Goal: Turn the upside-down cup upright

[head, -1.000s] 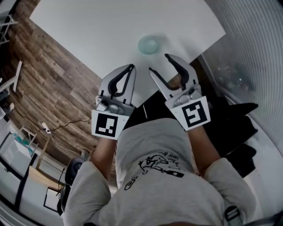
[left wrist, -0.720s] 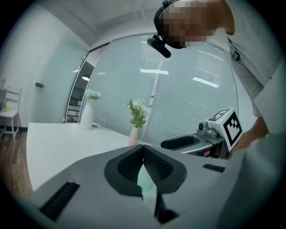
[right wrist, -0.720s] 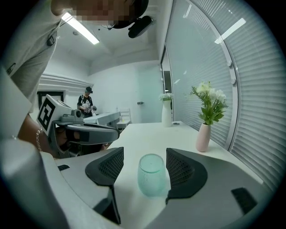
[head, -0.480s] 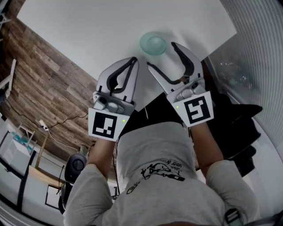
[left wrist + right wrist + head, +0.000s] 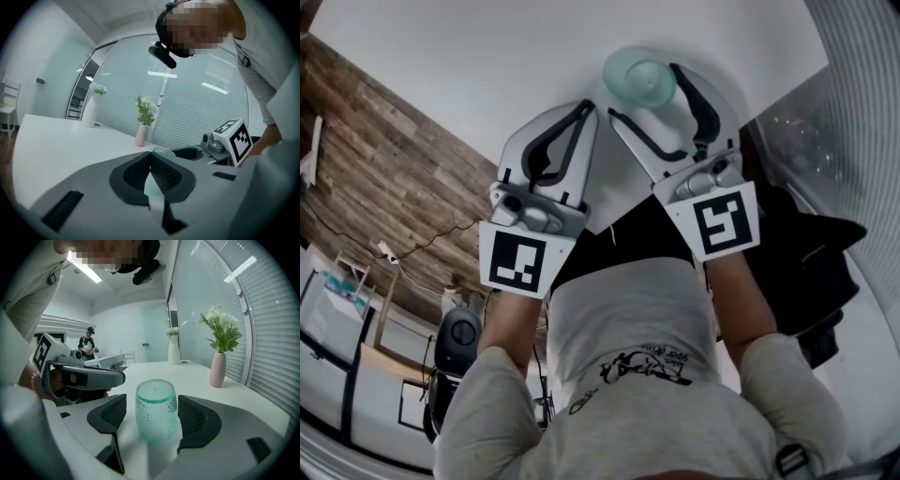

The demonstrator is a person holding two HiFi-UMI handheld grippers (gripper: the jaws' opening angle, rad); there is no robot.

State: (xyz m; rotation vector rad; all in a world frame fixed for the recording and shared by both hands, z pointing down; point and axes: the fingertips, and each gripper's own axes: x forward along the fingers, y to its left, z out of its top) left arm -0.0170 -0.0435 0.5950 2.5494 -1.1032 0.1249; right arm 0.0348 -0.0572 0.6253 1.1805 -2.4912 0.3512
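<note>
A translucent teal cup (image 5: 637, 77) stands upside down on the white table (image 5: 478, 56), near its corner. My right gripper (image 5: 644, 92) is open, and its jaws have just been opening. The cup (image 5: 156, 411) is between them, base uppermost, and the pads (image 5: 114, 414) stand clear of it on both sides. My left gripper (image 5: 585, 107) is shut and empty, just left of the right one and short of the cup. In the left gripper view the shut jaws (image 5: 151, 168) hide most of the cup (image 5: 162, 151).
A pink vase with flowers (image 5: 217, 369) and a tall white vase (image 5: 174, 350) stand farther back on the table. The table's edge runs under both grippers, above a wooden floor (image 5: 384, 169). A dark object (image 5: 806, 253) lies at the right. A person (image 5: 87, 345) stands far off.
Both grippers have come down and forward towards the cup. The right jaws have spread wider and now flank the cup, which was ahead of them before. The left jaws stayed shut.
</note>
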